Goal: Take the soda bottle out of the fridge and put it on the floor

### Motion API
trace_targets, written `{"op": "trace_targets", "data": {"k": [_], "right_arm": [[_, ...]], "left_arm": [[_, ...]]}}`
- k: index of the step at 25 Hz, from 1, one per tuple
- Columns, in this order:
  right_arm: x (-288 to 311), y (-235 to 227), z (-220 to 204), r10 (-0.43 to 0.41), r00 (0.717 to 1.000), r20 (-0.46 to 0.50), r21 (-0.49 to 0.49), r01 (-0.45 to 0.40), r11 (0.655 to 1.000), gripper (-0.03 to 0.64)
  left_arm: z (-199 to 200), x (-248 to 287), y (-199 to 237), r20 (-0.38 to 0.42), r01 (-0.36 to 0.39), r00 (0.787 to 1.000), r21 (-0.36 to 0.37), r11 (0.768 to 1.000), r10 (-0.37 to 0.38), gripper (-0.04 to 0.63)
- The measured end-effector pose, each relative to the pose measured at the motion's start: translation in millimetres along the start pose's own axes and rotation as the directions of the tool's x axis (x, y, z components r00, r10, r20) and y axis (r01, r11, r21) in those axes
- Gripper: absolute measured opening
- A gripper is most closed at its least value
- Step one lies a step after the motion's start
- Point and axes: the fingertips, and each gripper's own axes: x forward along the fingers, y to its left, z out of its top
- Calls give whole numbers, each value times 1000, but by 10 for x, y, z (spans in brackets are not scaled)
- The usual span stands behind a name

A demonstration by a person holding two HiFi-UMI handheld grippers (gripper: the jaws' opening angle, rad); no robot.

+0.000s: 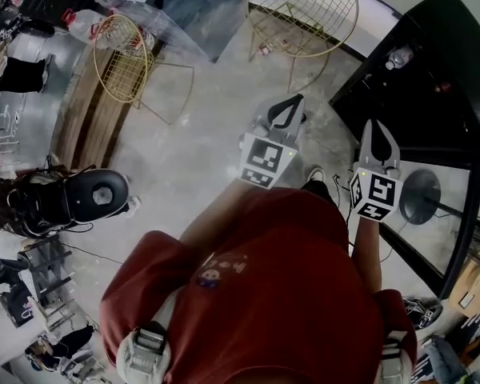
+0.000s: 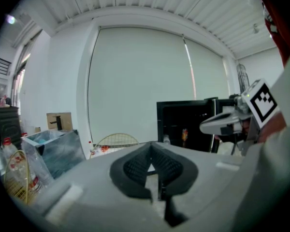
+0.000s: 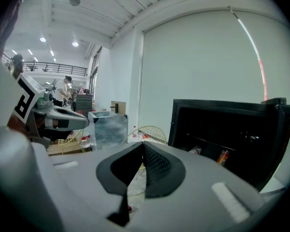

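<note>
Holding both grippers before the open black fridge [image 1: 432,46], I have the left gripper [image 1: 298,100] farther from it and the right gripper [image 1: 375,124] just beside its door. Each has its fingers pressed together on nothing. The soda bottle [image 1: 399,57], I think, is the pale one on the fridge shelf. To grab it well I would spread the fingers, go in level and squeeze its middle. The grey floor [image 1: 200,150] left of the fridge looks hard and flat. Wire chairs [image 1: 304,6] stand there.

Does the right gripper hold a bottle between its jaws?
No, the right gripper is empty: its jaws are shut together with nothing between them.
</note>
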Motion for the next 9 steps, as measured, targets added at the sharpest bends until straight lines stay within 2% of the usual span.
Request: {"op": "trace_targets", "data": {"k": [9], "right_arm": [[-1, 74, -11, 14, 1000, -12, -12, -14, 1000, 2]], "left_arm": [[-21, -40, 5, -4, -2, 1000, -1, 1000, 2, 0]]}}
